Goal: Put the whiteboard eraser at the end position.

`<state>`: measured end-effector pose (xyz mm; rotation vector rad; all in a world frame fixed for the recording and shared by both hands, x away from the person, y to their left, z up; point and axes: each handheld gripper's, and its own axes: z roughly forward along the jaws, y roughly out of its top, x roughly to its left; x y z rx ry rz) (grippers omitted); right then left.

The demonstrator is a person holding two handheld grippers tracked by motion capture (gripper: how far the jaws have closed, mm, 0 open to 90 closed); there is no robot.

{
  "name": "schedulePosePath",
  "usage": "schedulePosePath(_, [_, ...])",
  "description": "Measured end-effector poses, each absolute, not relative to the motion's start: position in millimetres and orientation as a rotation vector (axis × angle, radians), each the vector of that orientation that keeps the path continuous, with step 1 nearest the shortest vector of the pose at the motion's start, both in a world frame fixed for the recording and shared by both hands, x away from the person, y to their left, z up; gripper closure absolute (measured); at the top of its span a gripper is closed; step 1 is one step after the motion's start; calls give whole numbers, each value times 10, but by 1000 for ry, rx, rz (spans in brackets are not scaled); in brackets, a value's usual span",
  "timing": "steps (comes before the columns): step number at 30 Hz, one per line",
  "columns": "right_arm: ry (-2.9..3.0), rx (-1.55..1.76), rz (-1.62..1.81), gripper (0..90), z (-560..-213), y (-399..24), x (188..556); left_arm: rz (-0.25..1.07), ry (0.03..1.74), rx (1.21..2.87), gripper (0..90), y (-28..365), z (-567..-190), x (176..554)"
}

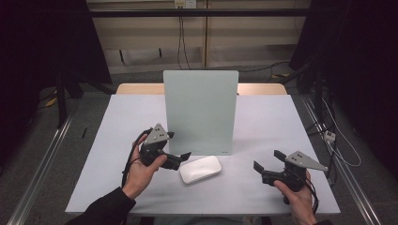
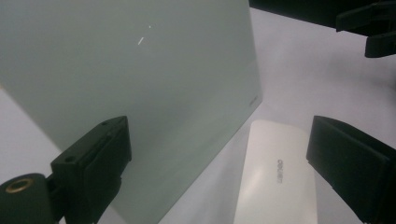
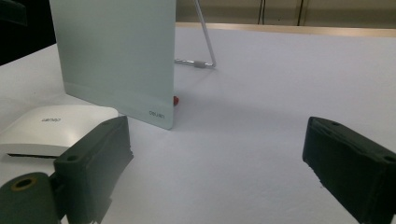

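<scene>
open tongs (image 2: 219, 163), white case (image 2: 275, 177), pale-green board (image 2: 140, 84)

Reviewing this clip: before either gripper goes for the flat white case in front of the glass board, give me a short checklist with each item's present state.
1. Left gripper open: ok, jaws spread wide.
2. Right gripper open and holding nothing: ok.
3. Flat white rounded plastic case lying free on the white table: ok, nothing on it.
4. Left gripper lined up on the case: not ok, the case sits off toward one jaw.
5. Upright pale green frosted glass board standing steady on its wire stand: ok.
6. Room between case and board: cannot tell, they look close.
</scene>
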<state>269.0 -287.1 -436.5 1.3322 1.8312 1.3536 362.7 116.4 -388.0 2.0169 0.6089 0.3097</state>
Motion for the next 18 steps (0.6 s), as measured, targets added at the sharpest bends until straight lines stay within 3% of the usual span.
schedulePosePath(18, [1827, 1339, 1341, 76, -4366, -2879, 2677, 377, 698, 1996, 63, 1624, -3898, 3516])
